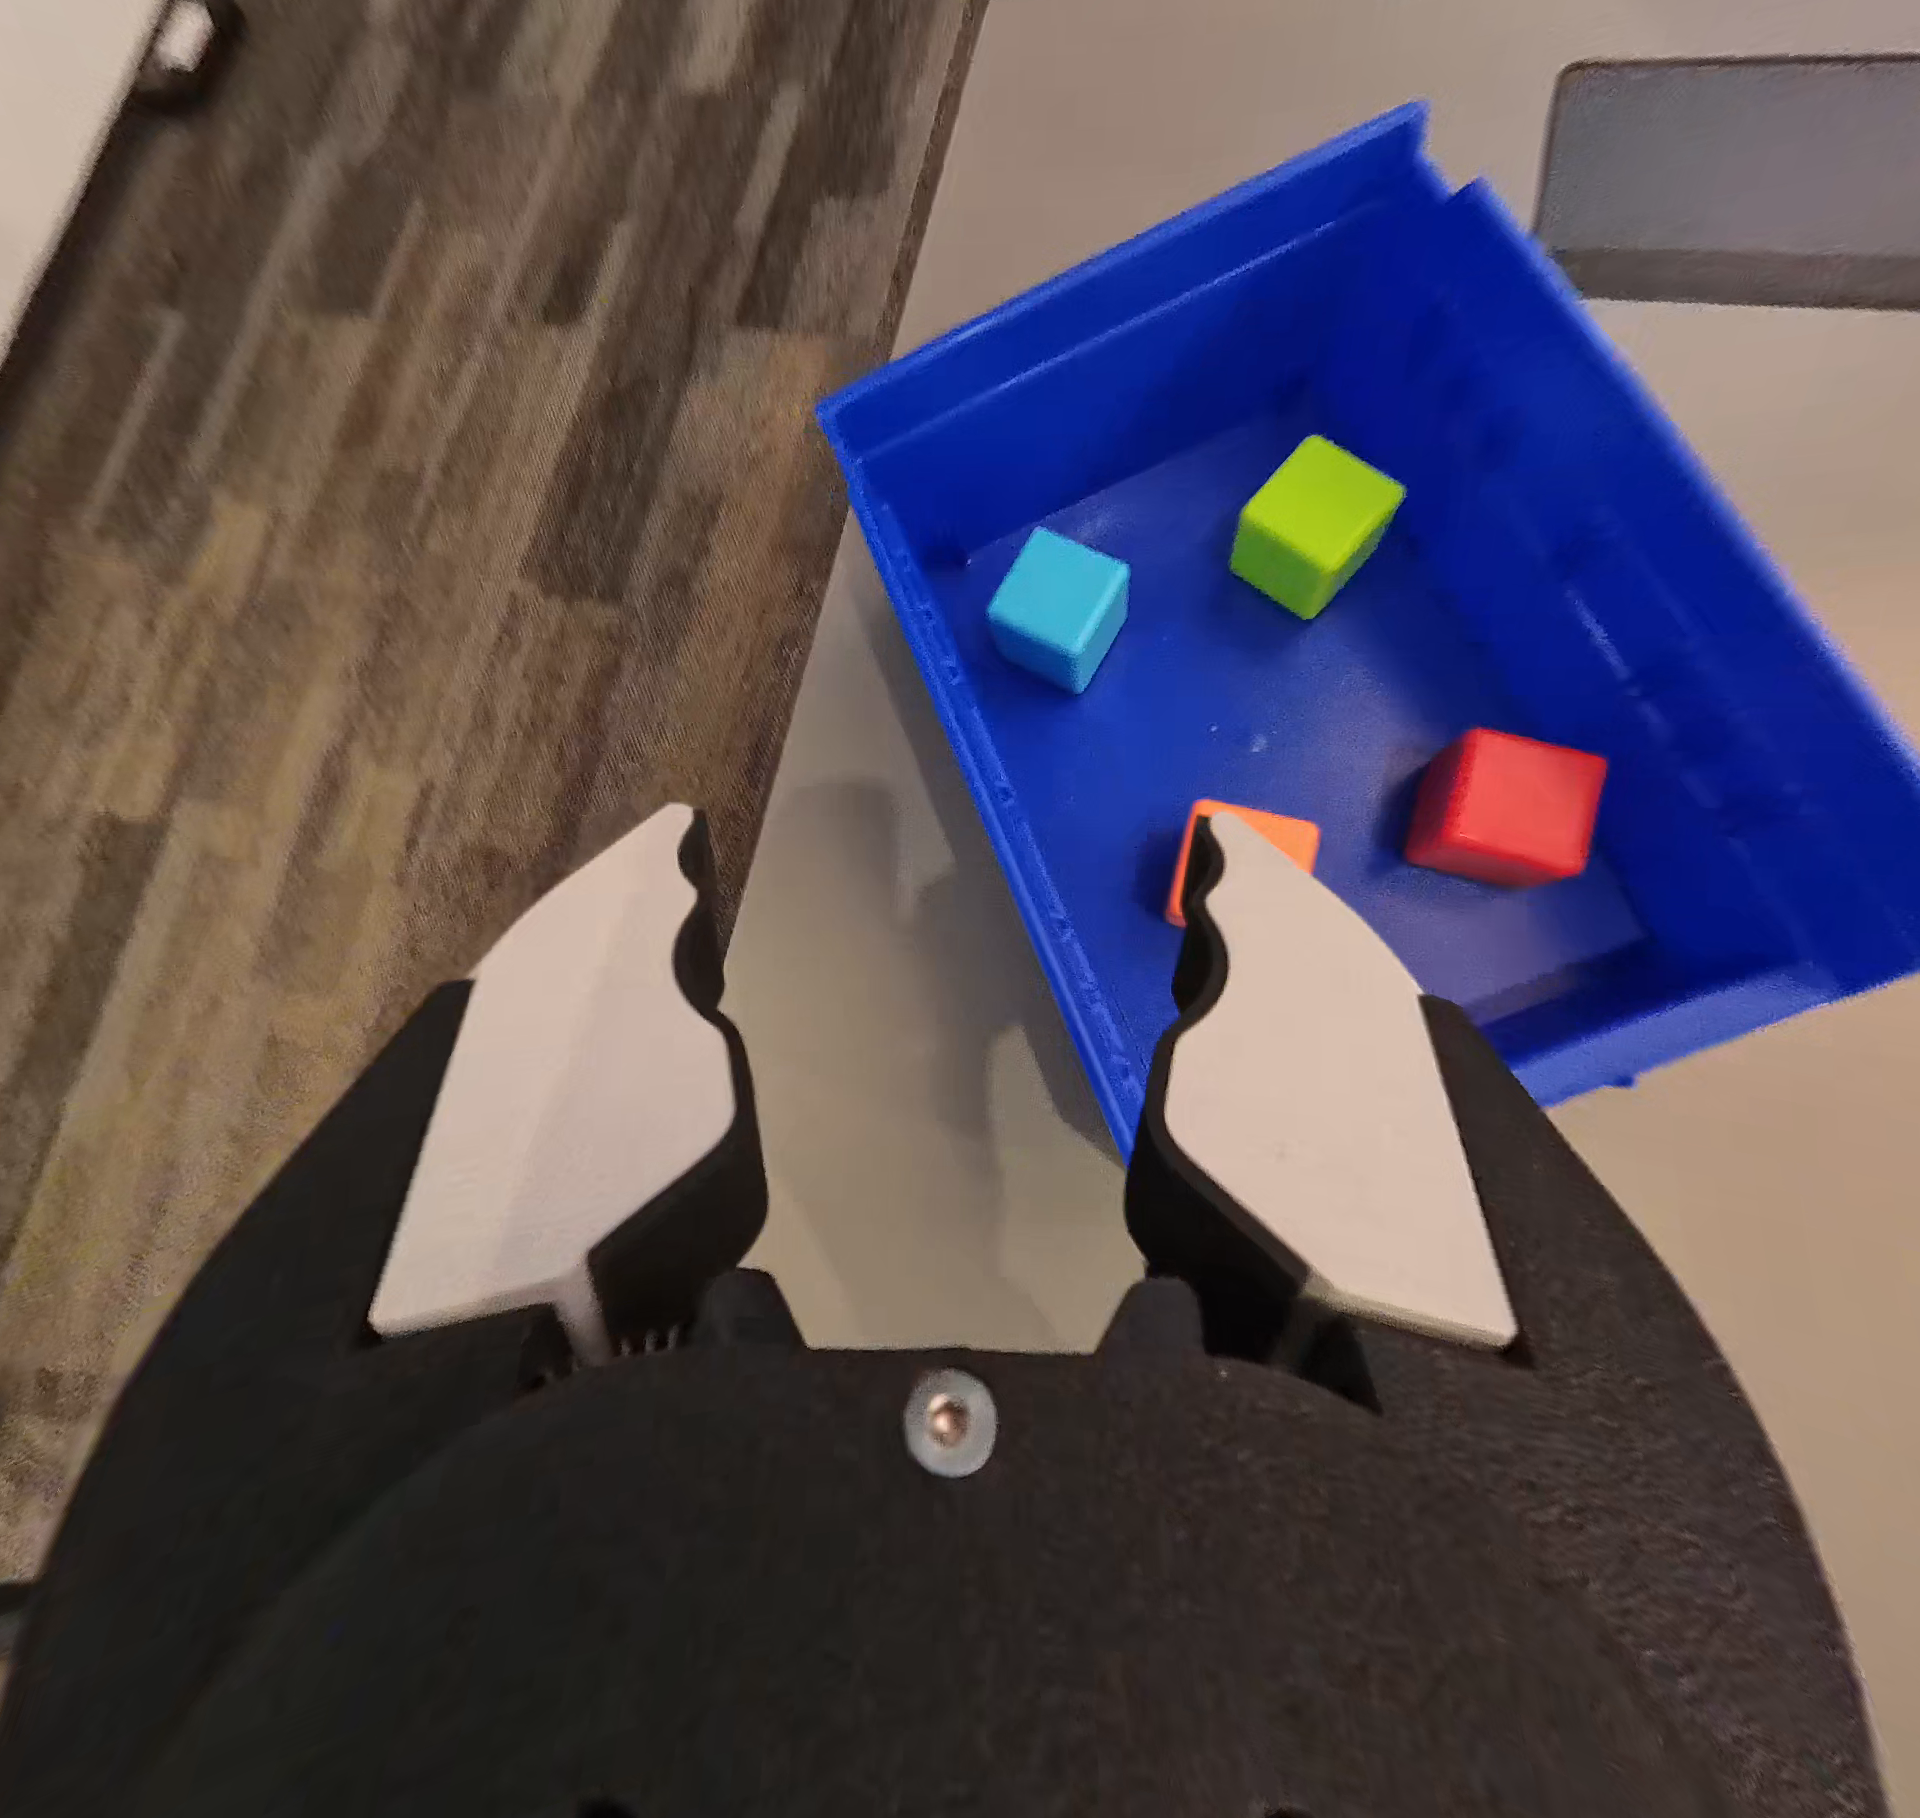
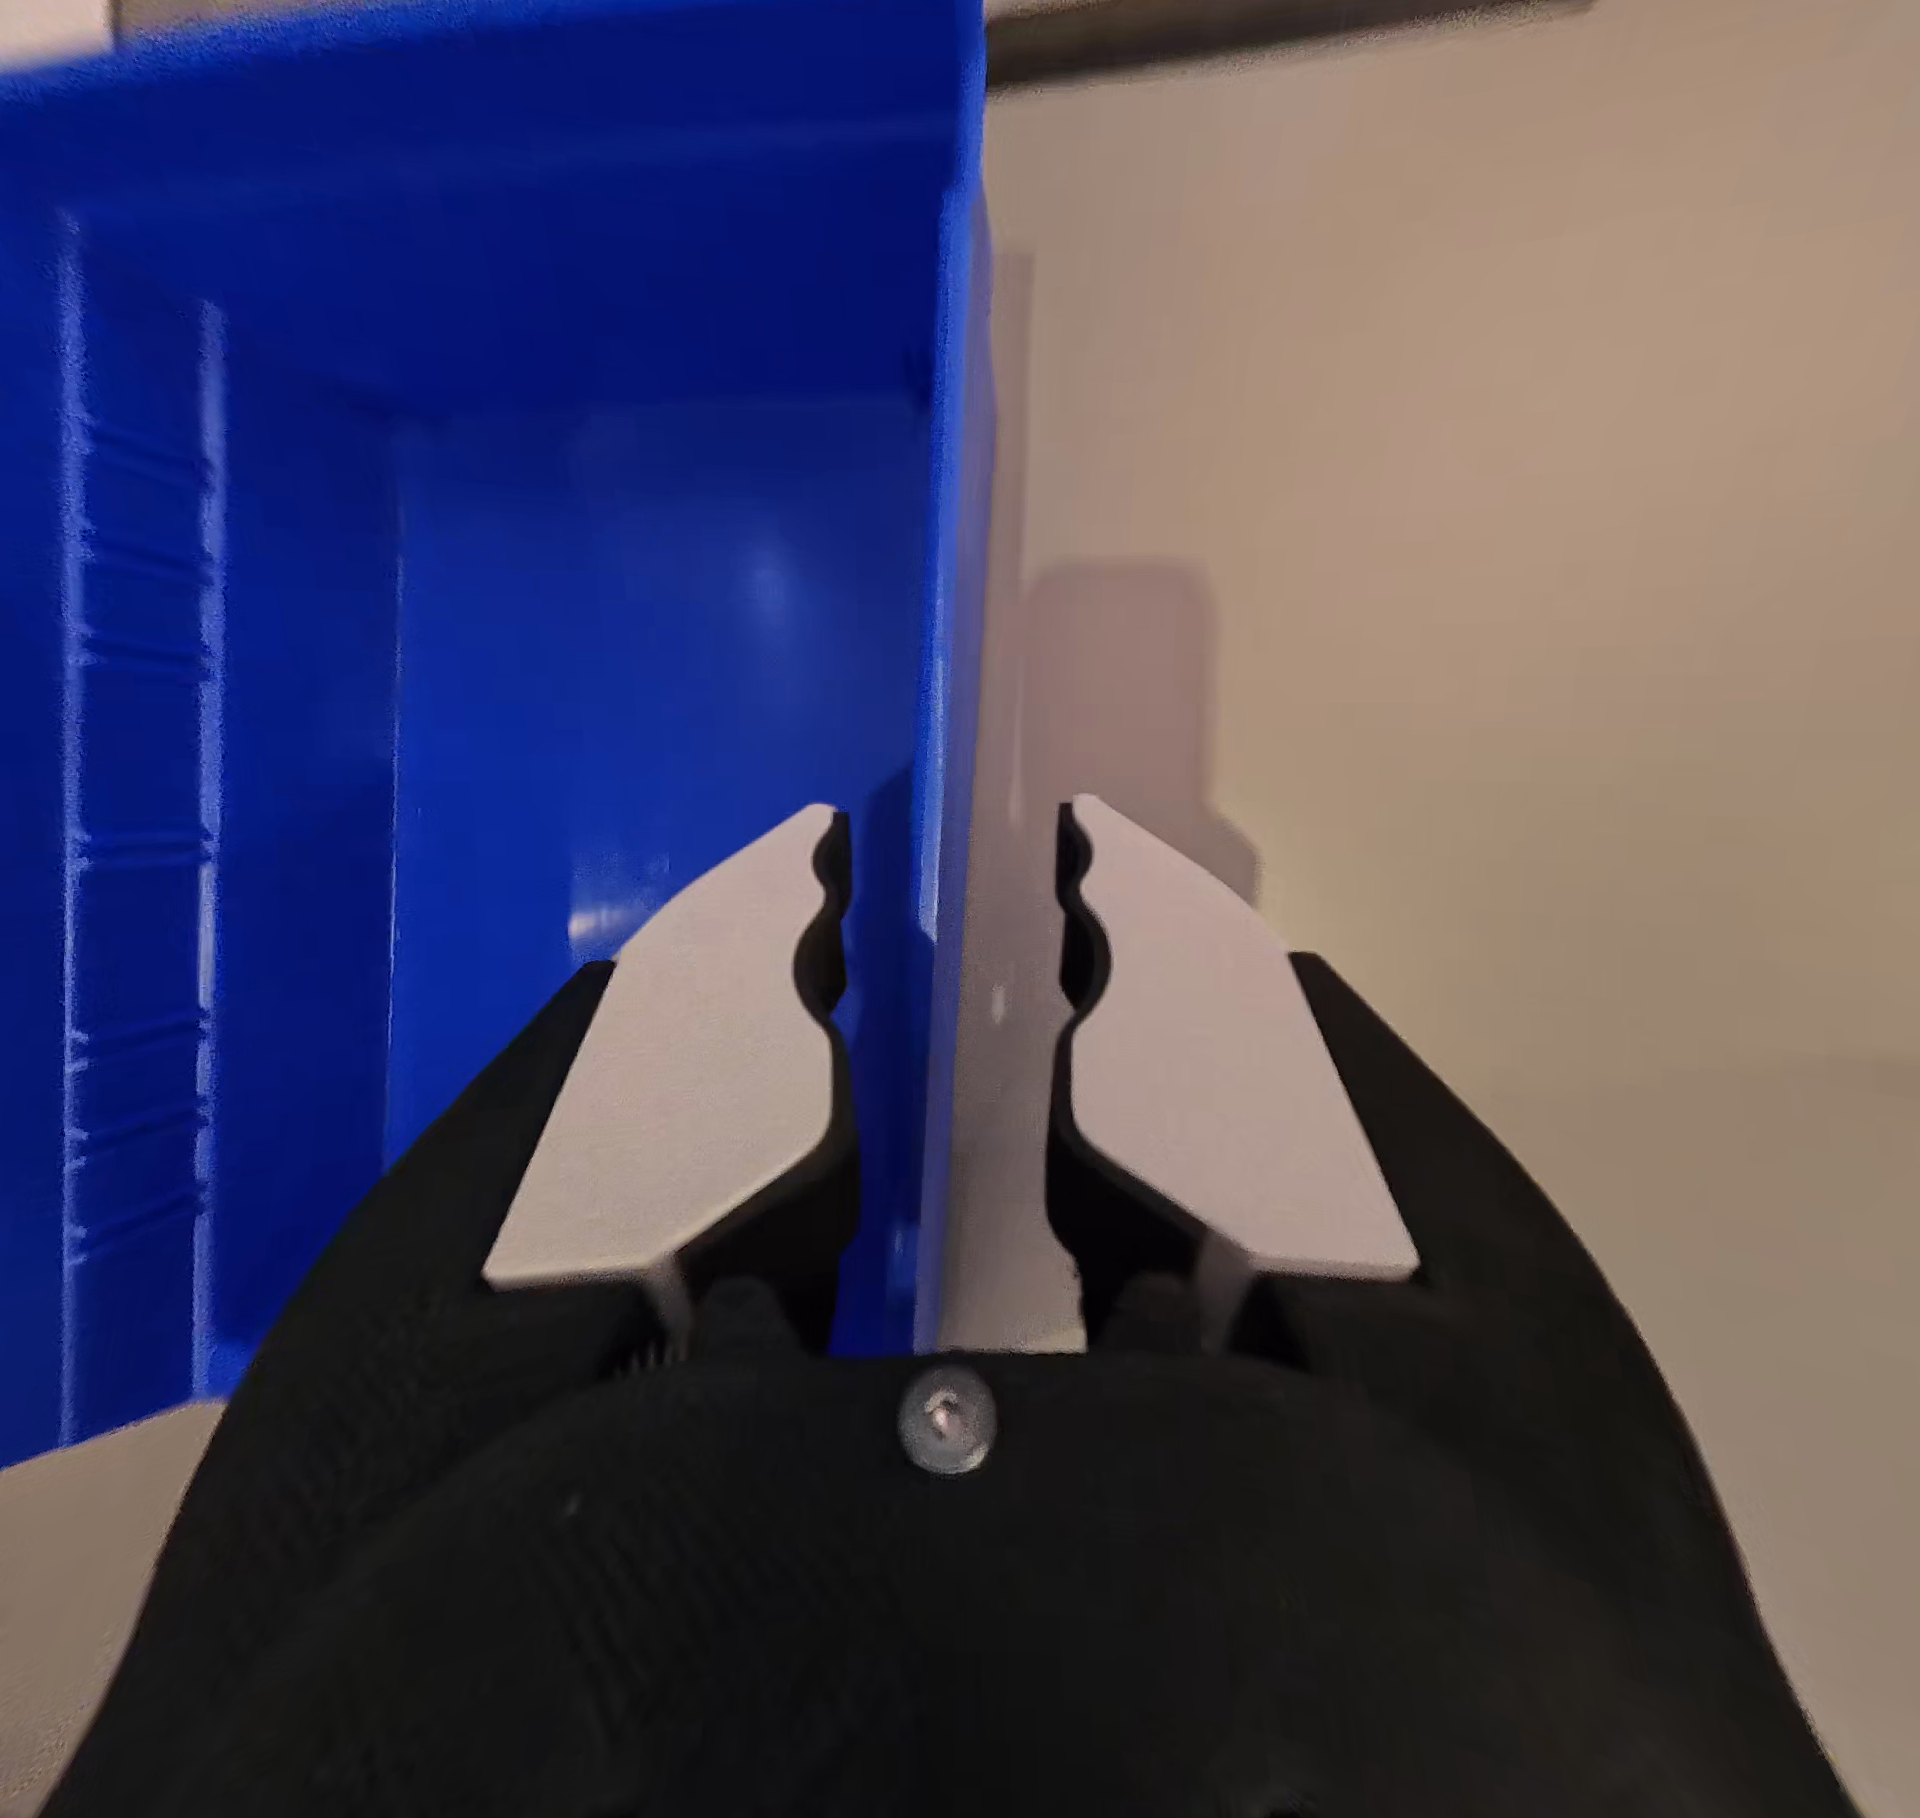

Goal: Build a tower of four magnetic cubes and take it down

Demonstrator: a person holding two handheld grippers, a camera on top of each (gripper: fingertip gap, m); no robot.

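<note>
**Four cubes loose in the blue bin, both grippers empty**

The blue plastic bin [image 1: 1507, 334] sits on a grey table [image 1: 1091, 106] near the table's edge, with striped brown carpet [image 1: 416, 418] beyond. Four magnetic cubes lie apart on the bin floor, none stacked. The light blue cube [image 1: 1060, 610] is near one corner, the green cube [image 1: 1314, 525] lies farther in, the red cube [image 1: 1504, 804] rests near the opposite wall, and the orange cube [image 1: 1262, 833] is partly hidden behind a fingertip of the left gripper [image 1: 945, 833].

The left gripper hangs above the table beside the bin, its jaws spread wide with nothing between them; one finger overlaps the bin's near wall in the view.

In the right wrist view, the right gripper [image 2: 954, 818] has its jaws parted and straddles the bin [image 2: 520, 262] wall: one finger is inside the bin, the other outside over the table [image 2: 1507, 625]. The fingers do not appear to press on the wall. This view is blurred and shows no cubes.
</note>
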